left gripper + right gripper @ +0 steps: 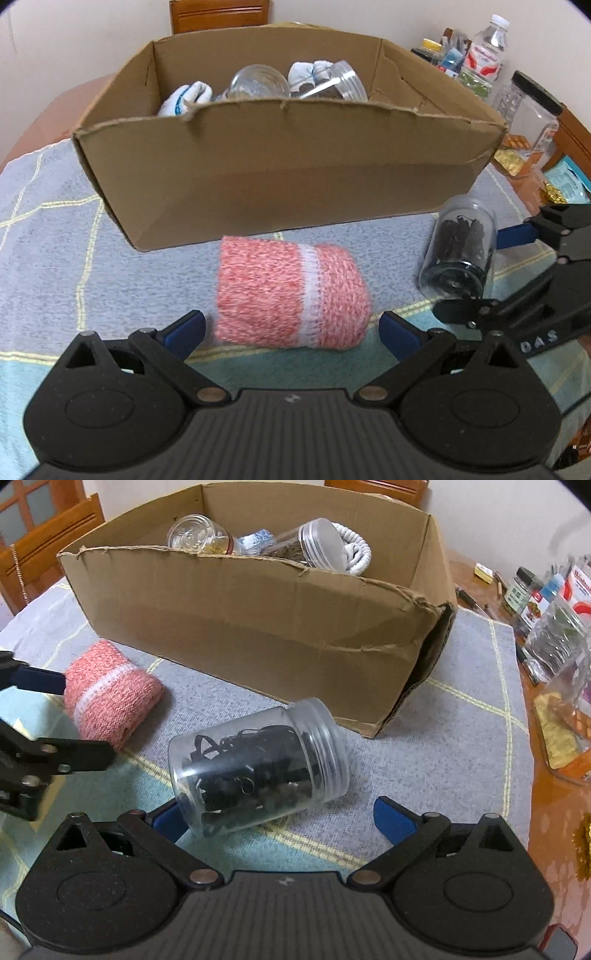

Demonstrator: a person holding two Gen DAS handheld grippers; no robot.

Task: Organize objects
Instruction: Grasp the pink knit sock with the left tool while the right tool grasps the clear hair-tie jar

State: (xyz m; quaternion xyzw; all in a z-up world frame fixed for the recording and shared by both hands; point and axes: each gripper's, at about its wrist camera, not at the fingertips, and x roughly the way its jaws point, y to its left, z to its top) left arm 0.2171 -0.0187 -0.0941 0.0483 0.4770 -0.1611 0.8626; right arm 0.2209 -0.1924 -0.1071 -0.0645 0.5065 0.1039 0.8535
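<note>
While sideways, clip-filled jar (258,764) outside box (258,627)

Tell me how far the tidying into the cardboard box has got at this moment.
Partly done: the cardboard box already holds two clear jars and some white cloth items. In hand: nothing gripped yet; the open left gripper straddles the pink knitted roll, and the open right gripper straddles the jar of black clips lying on its side. Both remain on the mat.
</note>
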